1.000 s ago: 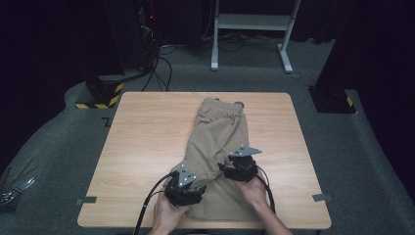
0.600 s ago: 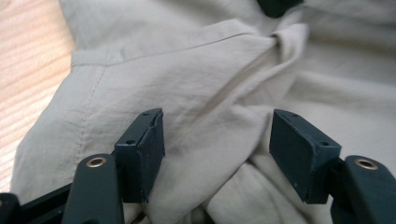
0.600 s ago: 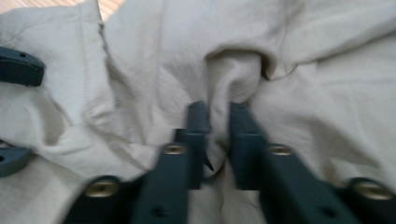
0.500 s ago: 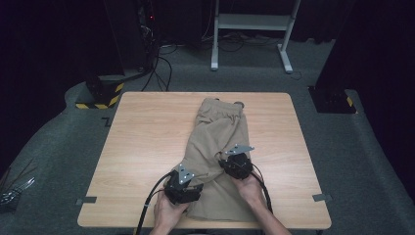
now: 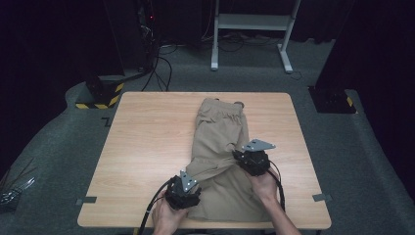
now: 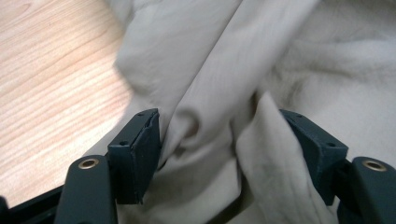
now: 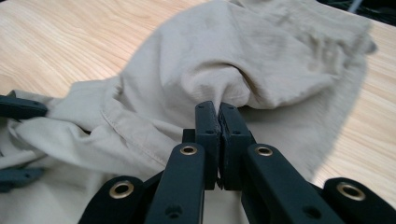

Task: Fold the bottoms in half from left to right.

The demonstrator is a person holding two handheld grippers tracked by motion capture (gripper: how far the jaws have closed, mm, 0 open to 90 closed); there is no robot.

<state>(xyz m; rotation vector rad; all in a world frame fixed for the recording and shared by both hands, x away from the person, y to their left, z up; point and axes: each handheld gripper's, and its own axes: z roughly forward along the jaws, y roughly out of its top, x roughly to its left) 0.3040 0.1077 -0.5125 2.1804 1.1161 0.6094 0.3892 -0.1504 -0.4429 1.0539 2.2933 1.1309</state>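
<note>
Wooden table [image 5: 147, 142] bears one pair of khaki trousers [image 5: 222, 127], two grippers.

One camera sits high up on the person's side and looks forward and down. It sees the whole surface [image 5: 147, 147], the tan shorts [image 5: 222, 127] and the floor far behind.

The other two cameras ride on the tools — each one looks along its own black jaws, very close to the cloth. The left hand-held gripper [image 6: 219, 154] camera sees folds and a bit of wood. The right hand-held gripper [image 7: 218, 126] camera looks across the shorts — all three views share that cloth.
</note>
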